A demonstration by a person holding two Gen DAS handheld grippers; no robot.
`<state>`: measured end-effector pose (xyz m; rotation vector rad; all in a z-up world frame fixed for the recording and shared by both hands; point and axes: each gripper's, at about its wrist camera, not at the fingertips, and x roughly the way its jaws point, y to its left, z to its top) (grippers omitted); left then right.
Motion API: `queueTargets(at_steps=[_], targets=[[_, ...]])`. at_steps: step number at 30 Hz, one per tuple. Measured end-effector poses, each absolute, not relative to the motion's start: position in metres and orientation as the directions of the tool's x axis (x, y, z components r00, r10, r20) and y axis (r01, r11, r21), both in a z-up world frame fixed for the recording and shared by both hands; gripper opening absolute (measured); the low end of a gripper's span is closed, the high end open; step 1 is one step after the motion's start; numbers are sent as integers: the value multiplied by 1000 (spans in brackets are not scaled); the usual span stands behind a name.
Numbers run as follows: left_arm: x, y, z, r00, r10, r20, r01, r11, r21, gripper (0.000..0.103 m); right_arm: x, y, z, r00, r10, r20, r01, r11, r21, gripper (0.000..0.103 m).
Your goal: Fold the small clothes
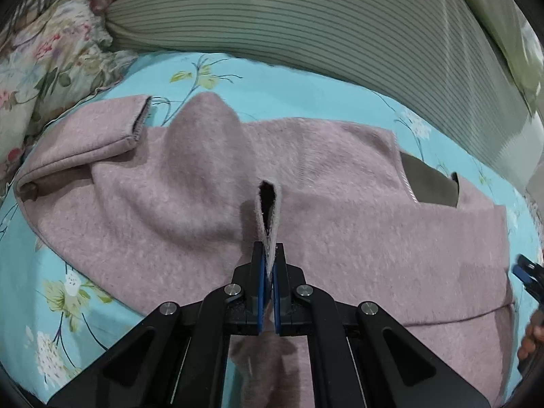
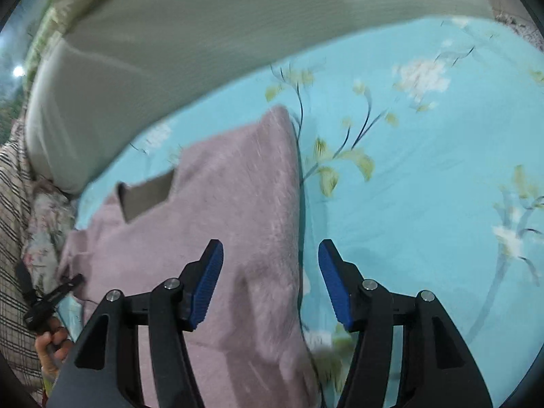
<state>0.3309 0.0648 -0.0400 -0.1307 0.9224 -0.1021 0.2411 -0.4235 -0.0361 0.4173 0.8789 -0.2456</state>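
Observation:
A fuzzy mauve-pink garment [image 1: 340, 210] lies spread on a turquoise floral bedsheet [image 1: 272, 85]. Its folded sleeve end [image 1: 136, 125] lies at the upper left, and a grey lining patch [image 1: 428, 187] shows at the neck on the right. My left gripper [image 1: 269, 255] is shut on a raised fold of the garment's edge, which stands up as a loop [image 1: 268, 210] above the jaws. In the right wrist view the garment [image 2: 221, 204] lies left of centre. My right gripper [image 2: 271, 261] is open and empty, hovering over the garment's right edge and the sheet [image 2: 425, 187].
A striped grey-green cushion [image 1: 323, 23] runs along the far side of the bed, also in the right wrist view [image 2: 204, 34]. A floral pillow [image 1: 44, 68] lies at the upper left. The other gripper and hand show at the edges [image 1: 530, 278] [image 2: 47, 302].

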Motion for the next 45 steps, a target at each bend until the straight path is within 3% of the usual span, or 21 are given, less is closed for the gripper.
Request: queueTargets(at_steps=[1,2,3,7,13,17,18,20,22,29,33,37,45], targets=[[332,62,-39,600,-144,-787,37,987,-153,2,250,-423,-46,587,-27,-809,371,897,239,56],[332,60,-38,599,-146,-787,41,988,-152,2,253,-421,-50,579,-30,-815,362,905,224,20],[331,59,-37,598,-149,-787,46,987,-151,2,253,-420,-52,573,-32,-819,355,910,213,8],[328,51,-23,611,-187,-769,84,982,-172,2,239,-441,-36,618,-50,-784,384,890,245,6],[335,43,-37,585,-169,-794,76,985,-153,2,237,-442,-43,572,-109,-813,426,886,181,11],[337,51,-49,567,-172,-805,70,984,-161,2,221,-407,-15,652,-180,-737,389,913,121,14],[337,53,-50,566,-175,-805,69,984,-166,3,222,-400,-14,657,-158,-738,356,927,118,18],[338,56,-51,564,-182,-806,59,982,-181,3,231,-382,-27,618,-95,-780,279,954,105,44],[337,62,-50,565,-176,-806,42,982,-184,6,237,-383,-50,544,-113,-831,300,952,67,45],[321,114,-34,604,-73,-794,-55,990,-132,11,205,-371,-24,617,-45,-785,295,939,178,47],[325,161,-25,611,1,-791,-159,980,-122,38,187,-341,-14,653,43,-757,220,945,243,57],[339,187,-18,618,74,-783,-205,976,-70,54,182,-316,-20,643,106,-758,190,937,292,57],[395,185,-34,568,228,-791,-151,973,172,63,187,-297,-33,618,151,-771,189,924,332,57]])
